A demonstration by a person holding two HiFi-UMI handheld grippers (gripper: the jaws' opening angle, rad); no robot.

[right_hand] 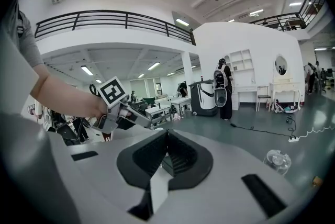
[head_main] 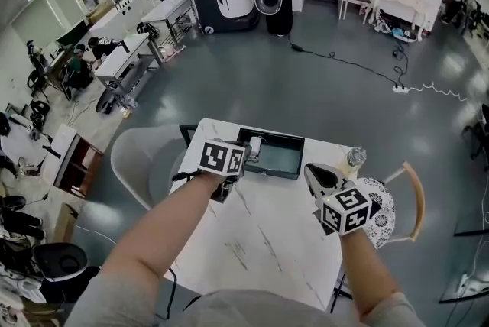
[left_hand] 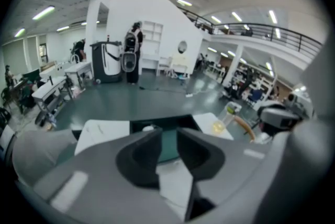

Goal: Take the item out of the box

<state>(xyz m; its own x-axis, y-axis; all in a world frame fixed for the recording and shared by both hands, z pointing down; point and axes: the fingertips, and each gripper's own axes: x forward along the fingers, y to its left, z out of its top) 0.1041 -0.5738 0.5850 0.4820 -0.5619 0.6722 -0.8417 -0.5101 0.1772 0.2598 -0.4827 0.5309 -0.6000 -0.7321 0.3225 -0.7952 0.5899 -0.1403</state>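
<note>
Clear bottle point(head_main: 355, 158) at white table's point(head_main: 260, 234) corner

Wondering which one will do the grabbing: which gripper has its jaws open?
The left gripper: its jaws stand apart, empty, aimed at the box. The right gripper has its jaws shut together.

White item point(head_main: 254, 147) in dark box point(head_main: 283, 157)

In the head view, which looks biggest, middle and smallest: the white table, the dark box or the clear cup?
1. white table
2. dark box
3. clear cup
Box and cup sit about equally far away, so nearness does not muddle it.
</note>
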